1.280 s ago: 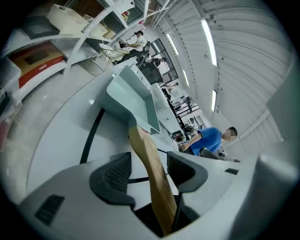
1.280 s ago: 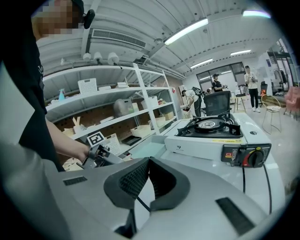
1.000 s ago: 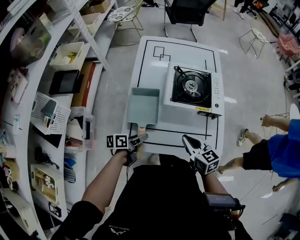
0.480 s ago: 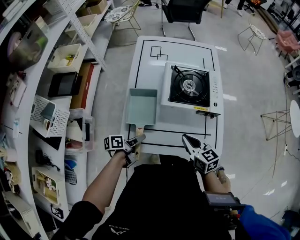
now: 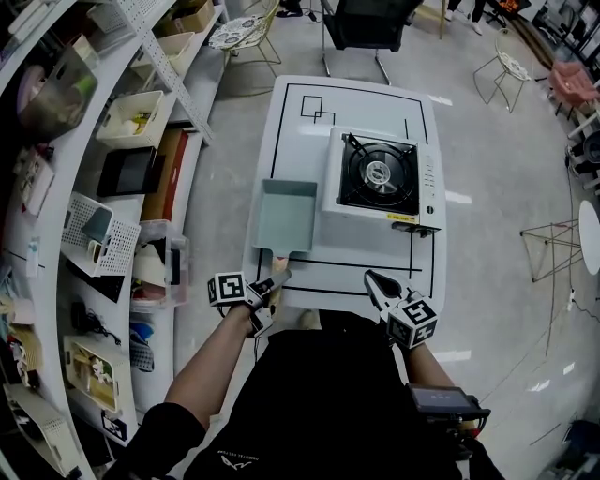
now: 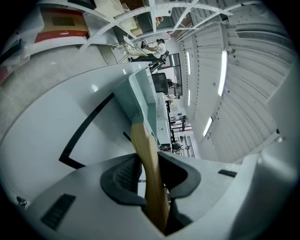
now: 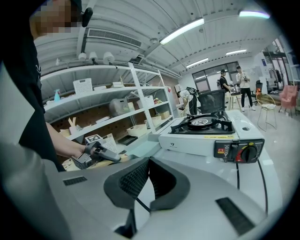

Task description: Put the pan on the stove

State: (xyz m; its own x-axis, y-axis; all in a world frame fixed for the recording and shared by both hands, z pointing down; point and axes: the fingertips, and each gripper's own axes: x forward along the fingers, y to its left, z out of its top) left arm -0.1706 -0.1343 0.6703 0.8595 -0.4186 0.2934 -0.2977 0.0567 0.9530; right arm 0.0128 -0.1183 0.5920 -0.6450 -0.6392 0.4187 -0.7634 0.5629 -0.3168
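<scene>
Our left tool (image 5: 278,278) has just been closing its jaws, and they now clamp the wooden handle (image 6: 149,168) of the pan (image 5: 285,214) — it lies on the desk (image 5: 300,103) straight ahead of that tool. Our right tool (image 5: 376,281) is clenched and empty — the stove (image 5: 380,178) sits ahead of it.

A white rectangular table (image 5: 291,122) marked with black lines stands mid-scene. Along the left runs a white shelf rack (image 5: 54,183) holding a white perforated plastic basket (image 5: 117,246). A black office chair (image 5: 370,19) sits at the far end.
</scene>
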